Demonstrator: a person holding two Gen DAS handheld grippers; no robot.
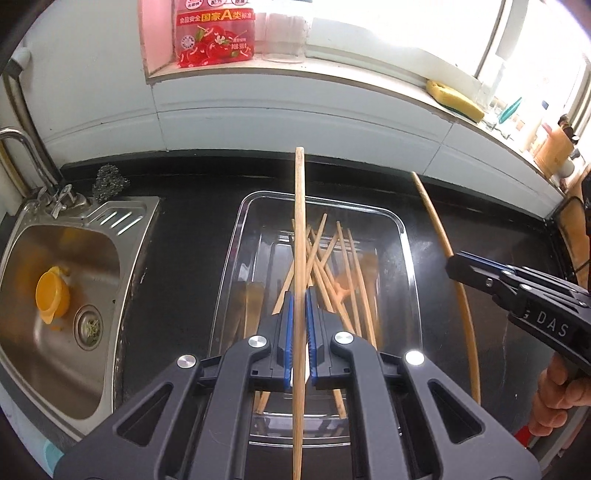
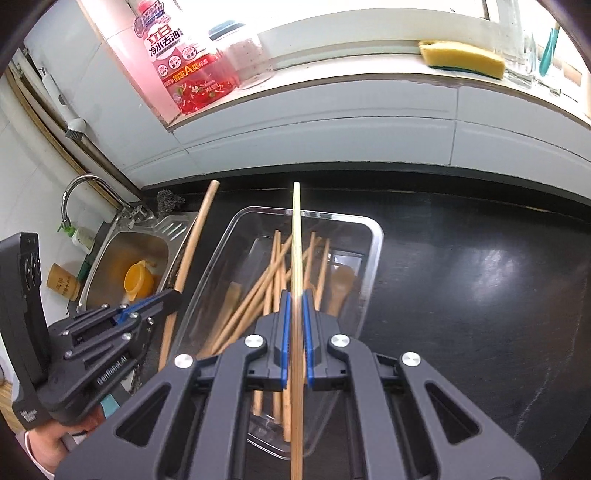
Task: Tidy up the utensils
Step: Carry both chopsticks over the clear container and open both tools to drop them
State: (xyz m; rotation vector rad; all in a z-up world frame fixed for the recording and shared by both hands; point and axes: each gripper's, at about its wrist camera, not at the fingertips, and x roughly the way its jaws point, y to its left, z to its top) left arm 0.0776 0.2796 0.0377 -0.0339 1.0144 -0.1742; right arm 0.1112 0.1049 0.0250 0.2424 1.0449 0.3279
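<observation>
A clear plastic tray (image 1: 408, 258) on the black counter holds several wooden chopsticks (image 1: 332, 266) and wooden spoons. It also shows in the right wrist view (image 2: 373, 258). My left gripper (image 1: 300, 295) is shut on one chopstick (image 1: 300, 206) and holds it above the tray. It shows at the left of the right wrist view (image 2: 166, 299) with its chopstick (image 2: 192, 243). My right gripper (image 2: 295, 299) is shut on another chopstick (image 2: 296, 229) above the tray. It shows at the right of the left wrist view (image 1: 458, 264) with its chopstick (image 1: 436, 221).
A steel sink (image 1: 22, 332) with a yellow cup (image 1: 51, 299) lies left of the tray, with a faucet (image 1: 22, 147) and a steel scourer (image 1: 110, 181) behind. A red detergent bottle (image 1: 214, 33) and a yellow sponge (image 1: 454, 99) stand on the window sill.
</observation>
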